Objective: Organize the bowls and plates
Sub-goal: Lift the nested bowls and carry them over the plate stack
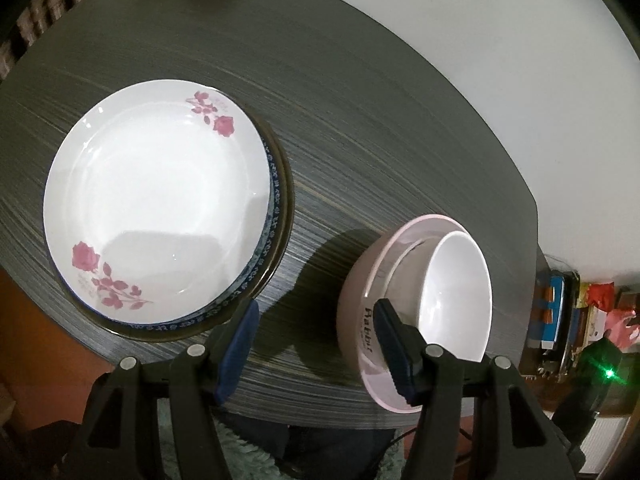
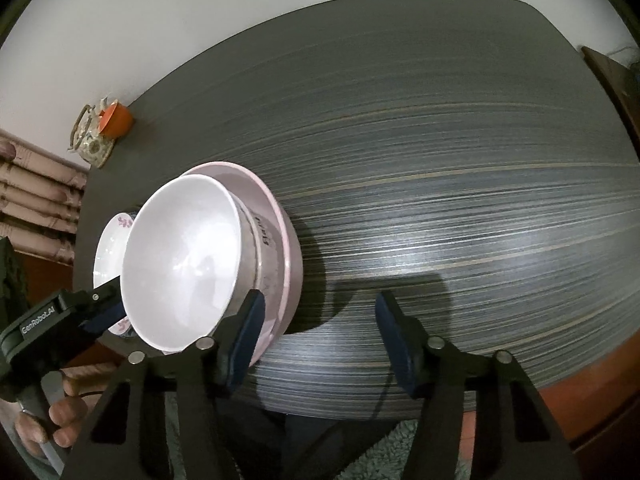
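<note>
A white plate with pink roses (image 1: 156,196) tops a stack on a blue-rimmed plate (image 1: 276,208) at the table's left. A white bowl (image 1: 456,296) sits nested in a pink bowl (image 1: 360,304) near the front edge. My left gripper (image 1: 316,344) is open and empty, between the plate stack and the bowls. In the right wrist view the white bowl (image 2: 184,260) sits in the pink bowl (image 2: 288,264), with the rose plate (image 2: 110,244) behind. My right gripper (image 2: 320,340) is open and empty, just right of the bowls. The left gripper (image 2: 100,312) shows at the left.
The dark striped table (image 2: 460,200) stretches to the right. An orange cup (image 2: 116,120) and a floral teapot (image 2: 90,136) stand at the far corner by the white wall. Cluttered shelves (image 1: 580,316) lie beyond the table's right edge.
</note>
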A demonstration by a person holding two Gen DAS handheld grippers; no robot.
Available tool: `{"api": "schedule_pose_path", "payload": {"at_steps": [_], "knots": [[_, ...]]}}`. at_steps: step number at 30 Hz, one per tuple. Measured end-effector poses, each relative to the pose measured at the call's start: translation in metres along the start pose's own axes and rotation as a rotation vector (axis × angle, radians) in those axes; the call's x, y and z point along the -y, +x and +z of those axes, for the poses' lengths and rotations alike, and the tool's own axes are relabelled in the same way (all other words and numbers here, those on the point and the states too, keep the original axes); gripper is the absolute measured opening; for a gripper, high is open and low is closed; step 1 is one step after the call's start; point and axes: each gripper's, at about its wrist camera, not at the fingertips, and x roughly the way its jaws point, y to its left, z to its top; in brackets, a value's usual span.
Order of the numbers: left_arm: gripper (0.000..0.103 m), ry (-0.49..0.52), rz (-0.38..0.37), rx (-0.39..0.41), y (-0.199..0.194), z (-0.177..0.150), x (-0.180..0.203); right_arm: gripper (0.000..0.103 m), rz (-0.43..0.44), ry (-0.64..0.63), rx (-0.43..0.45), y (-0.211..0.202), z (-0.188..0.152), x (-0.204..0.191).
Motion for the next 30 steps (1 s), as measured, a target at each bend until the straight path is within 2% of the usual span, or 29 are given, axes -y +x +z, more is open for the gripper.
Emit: {"api": "schedule_pose_path", "payload": {"at_steps": [5,11,13,19,21,30], "knots": [[0.060,-0.013,0.000,-0.015,0.005,0.001,0.002,0.051,-0.005,0.000,-0.019,0.006,0.001,0.000],[0.048,-0.007,-0.003,-0.038,0.014,0.004,0.007,0.048,-0.018,-0.010,-0.030,0.012,0.006,-0.001],[0.041,-0.005,-0.010,-0.042,0.016,0.005,0.008,0.047,-0.027,-0.017,-0.030,0.014,0.007,-0.004],[0.032,-0.008,-0.010,-0.052,0.025,0.007,0.013,0.043,-0.037,-0.012,-0.037,0.022,0.013,-0.008],[0.026,-0.006,-0.017,-0.053,0.027,0.008,0.015,0.041,-0.044,-0.019,-0.035,0.024,0.015,-0.010],[0.017,0.016,-0.003,-0.049,0.035,0.010,0.024,0.034,-0.068,-0.023,-0.034,0.034,0.025,-0.015]]}}
